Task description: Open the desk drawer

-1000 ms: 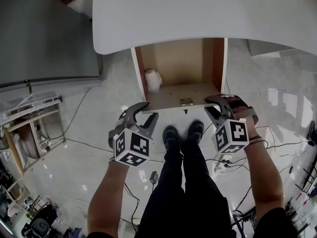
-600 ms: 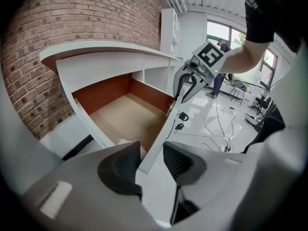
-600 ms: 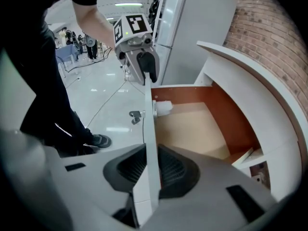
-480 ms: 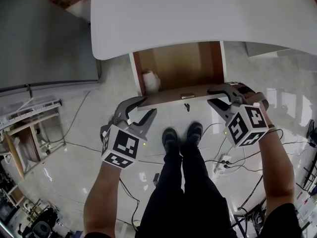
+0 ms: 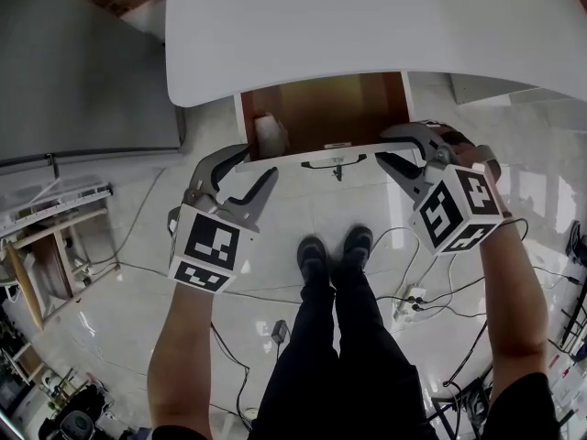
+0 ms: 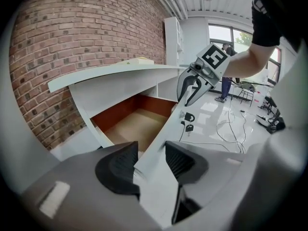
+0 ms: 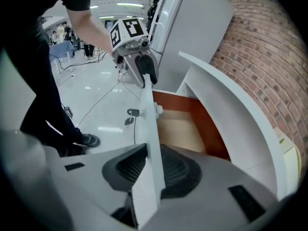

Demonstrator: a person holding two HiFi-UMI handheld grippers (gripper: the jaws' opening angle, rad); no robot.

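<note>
A white desk [image 5: 367,26] has its wooden drawer [image 5: 321,108] pulled out. The drawer's white front panel [image 5: 321,157] carries a lock with keys [image 5: 337,168]. My left gripper [image 5: 257,161] straddles the panel's left end. In the left gripper view the left gripper [image 6: 151,165] has the panel between its jaws with a gap at the pads, and the jaws are opening. My right gripper [image 5: 383,147] is at the panel's right end. In the right gripper view the right gripper [image 7: 150,170] has both pads pressed on the panel [image 7: 149,129]. A small white roll [image 5: 268,131] lies inside the drawer at the left.
The person's legs and shoes [image 5: 335,246] stand on the glossy tile floor below the drawer. Cables and a power strip [image 5: 413,296] lie to the right. A grey cabinet [image 5: 83,62] and a low wooden rack [image 5: 46,236] are on the left.
Both grippers have moved up the head view along with the drawer front, and less of the drawer's floor shows. The left jaws stand wider apart.
</note>
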